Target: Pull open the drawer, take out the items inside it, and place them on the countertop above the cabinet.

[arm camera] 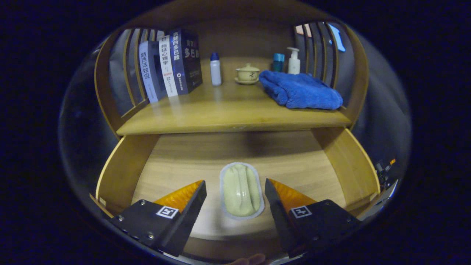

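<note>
The wooden drawer (125,173) stands pulled open below the countertop (228,114). On its floor lies a pale green oval item in a clear wrapper (241,191), lengthwise between my fingers. My gripper (235,186) is open, hovering over the drawer, with one fingertip on each side of the item and a gap to it on both sides. Whether the fingers touch the drawer floor I cannot tell.
On the countertop stand three books (169,64) at the left, a white bottle with a blue cap (215,69), a lidded cup on a saucer (247,73), a teal cup (278,62), a pump bottle (293,60) and a folded blue towel (300,91) at the right. Slatted side rails (128,66) flank the counter.
</note>
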`<move>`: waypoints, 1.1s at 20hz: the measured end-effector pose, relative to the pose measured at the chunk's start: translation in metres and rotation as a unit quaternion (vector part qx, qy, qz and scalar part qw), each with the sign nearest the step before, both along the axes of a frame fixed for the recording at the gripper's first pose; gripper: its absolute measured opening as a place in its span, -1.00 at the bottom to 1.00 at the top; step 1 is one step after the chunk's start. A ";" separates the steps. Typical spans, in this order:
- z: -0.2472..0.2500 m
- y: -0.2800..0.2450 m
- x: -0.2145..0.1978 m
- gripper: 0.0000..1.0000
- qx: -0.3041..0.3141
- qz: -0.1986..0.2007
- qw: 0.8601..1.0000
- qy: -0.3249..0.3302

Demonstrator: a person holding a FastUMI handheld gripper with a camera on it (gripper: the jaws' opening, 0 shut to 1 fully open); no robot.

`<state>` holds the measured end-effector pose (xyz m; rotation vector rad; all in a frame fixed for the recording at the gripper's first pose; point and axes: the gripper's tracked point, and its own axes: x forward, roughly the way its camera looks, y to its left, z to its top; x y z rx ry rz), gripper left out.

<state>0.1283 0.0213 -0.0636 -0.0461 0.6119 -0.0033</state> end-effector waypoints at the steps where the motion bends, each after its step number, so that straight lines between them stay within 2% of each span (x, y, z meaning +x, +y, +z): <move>1: -0.005 -0.002 0.004 0.72 0.002 -0.007 1.000 0.009; 4: -0.018 -0.007 0.008 0.43 0.002 -0.021 0.999 0.042; 5: -0.024 -0.006 0.010 0.16 -0.001 -0.021 0.998 0.051; 7: -0.034 -0.006 0.013 -0.22 -0.012 -0.016 0.998 0.063; 9: -0.031 -0.007 0.017 -0.63 -0.018 -0.022 0.999 0.045; 12: -0.030 -0.011 0.017 -0.63 -0.022 -0.026 0.999 0.027; 14: -0.027 -0.010 0.014 -0.82 -0.025 -0.025 0.999 0.016; 22: 0.008 -0.004 -0.007 -0.82 -0.039 -0.030 0.997 -0.052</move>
